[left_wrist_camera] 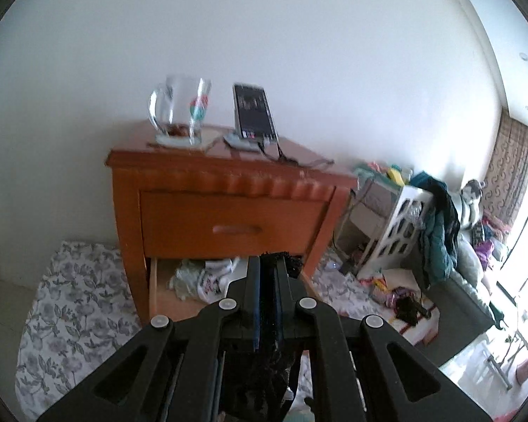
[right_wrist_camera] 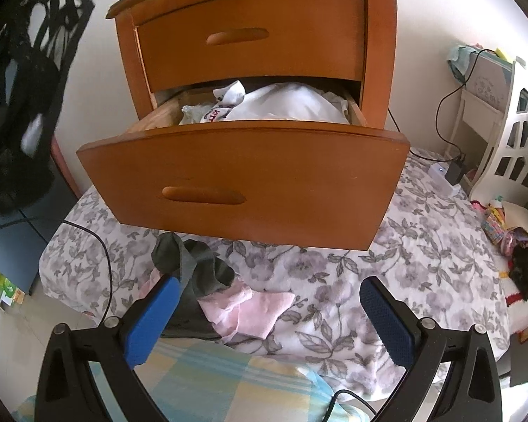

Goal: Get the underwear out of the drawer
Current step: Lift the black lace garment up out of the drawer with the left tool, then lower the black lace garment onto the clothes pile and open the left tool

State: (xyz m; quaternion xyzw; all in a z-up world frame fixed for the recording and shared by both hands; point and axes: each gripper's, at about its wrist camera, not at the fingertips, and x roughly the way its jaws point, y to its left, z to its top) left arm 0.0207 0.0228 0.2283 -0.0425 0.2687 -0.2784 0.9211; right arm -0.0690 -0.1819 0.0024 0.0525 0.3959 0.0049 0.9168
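My left gripper [left_wrist_camera: 267, 262] is shut on black lace underwear [left_wrist_camera: 293, 264], which pokes out past the fingertips and hangs below them. The right wrist view shows the same black underwear [right_wrist_camera: 28, 88] dangling in the air at the upper left, clear of the drawer. The wooden nightstand's lower drawer [right_wrist_camera: 246, 183] is pulled open, with white and printed clothes [right_wrist_camera: 281, 105] bunched inside. My right gripper [right_wrist_camera: 268, 283] is open and holds nothing. It hovers low in front of the drawer, above a grey garment [right_wrist_camera: 200, 267] and a pink one [right_wrist_camera: 250, 309] on the floral cover [right_wrist_camera: 387, 281].
The nightstand [left_wrist_camera: 228, 211] carries a glass mug [left_wrist_camera: 179, 112] and a phone on a stand [left_wrist_camera: 253, 112]; its upper drawer is closed. A white cut-out shelf [right_wrist_camera: 510, 147], cables and toys sit to the right. A checked cloth [right_wrist_camera: 211, 379] lies under my right gripper.
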